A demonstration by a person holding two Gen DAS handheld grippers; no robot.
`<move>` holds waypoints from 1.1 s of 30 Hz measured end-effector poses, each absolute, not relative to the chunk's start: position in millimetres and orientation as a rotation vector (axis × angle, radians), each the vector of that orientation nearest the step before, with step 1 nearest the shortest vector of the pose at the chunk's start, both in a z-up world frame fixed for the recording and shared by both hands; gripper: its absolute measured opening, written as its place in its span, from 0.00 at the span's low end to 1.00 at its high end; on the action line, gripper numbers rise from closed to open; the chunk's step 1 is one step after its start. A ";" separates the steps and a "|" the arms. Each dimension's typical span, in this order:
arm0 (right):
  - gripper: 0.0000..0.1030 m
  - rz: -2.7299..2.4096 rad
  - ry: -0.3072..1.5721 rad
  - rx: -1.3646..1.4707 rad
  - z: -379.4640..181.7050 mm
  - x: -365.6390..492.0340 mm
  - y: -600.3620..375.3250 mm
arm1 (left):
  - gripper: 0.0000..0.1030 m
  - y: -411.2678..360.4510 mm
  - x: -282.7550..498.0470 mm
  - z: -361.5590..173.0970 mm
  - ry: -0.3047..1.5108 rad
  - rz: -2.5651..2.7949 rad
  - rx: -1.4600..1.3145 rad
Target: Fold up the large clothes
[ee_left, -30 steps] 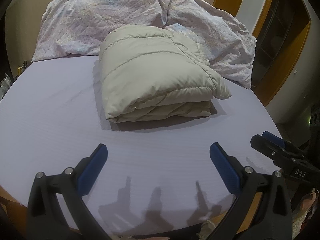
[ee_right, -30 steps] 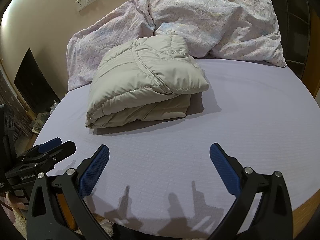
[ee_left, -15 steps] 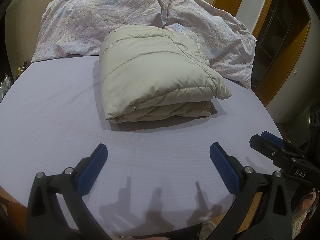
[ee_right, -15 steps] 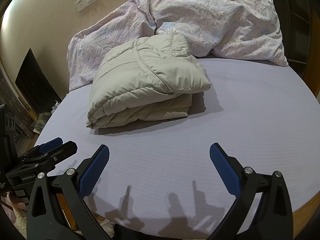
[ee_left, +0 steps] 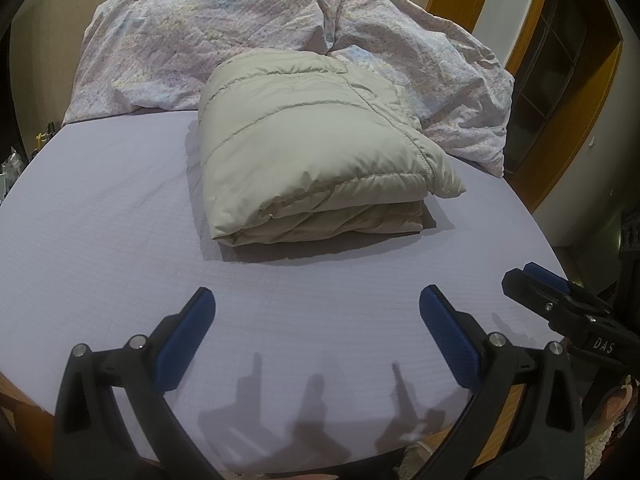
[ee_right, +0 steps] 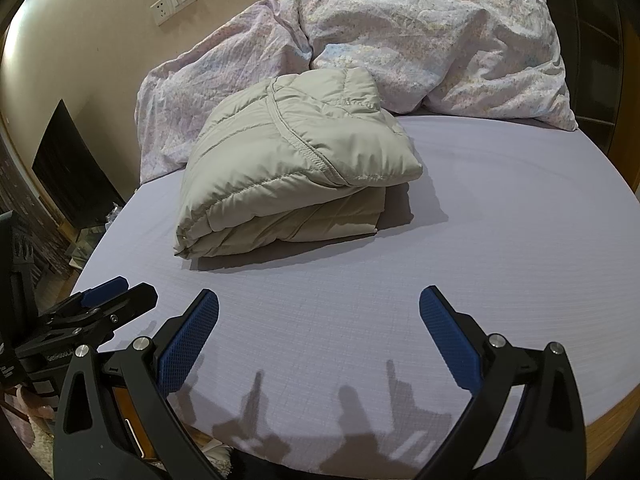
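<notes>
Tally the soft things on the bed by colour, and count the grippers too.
Beige: 1, the folded padded jacket.
Pale floral: 1, the crumpled duvet behind it.
Lilac: 1, the bed sheet.
Black and blue: 2, the left gripper and right gripper, both open.
Total: 5.

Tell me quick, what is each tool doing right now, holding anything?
Left tool: open, holding nothing, above the bed sheet.
Right tool: open, holding nothing; the folded jacket lies untouched ahead.
</notes>
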State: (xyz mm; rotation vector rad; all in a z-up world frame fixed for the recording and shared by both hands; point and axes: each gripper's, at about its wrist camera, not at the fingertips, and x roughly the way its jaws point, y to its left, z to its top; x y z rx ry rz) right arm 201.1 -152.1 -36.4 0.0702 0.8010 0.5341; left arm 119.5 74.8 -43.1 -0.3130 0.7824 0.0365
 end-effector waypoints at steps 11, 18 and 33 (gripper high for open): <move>0.99 0.532 0.800 0.073 -36.9 199.5 -149.0 | 0.98 75.2 120.0 -43.3 0.782 0.036 -0.313; 0.99 0.533 0.802 0.074 -37.2 199.6 -148.7 | 0.98 74.9 120.2 -43.4 0.783 0.037 -0.313; 0.99 0.531 0.801 0.077 -37.0 200.2 -148.3 | 0.98 75.3 120.7 -43.4 0.782 0.037 -0.312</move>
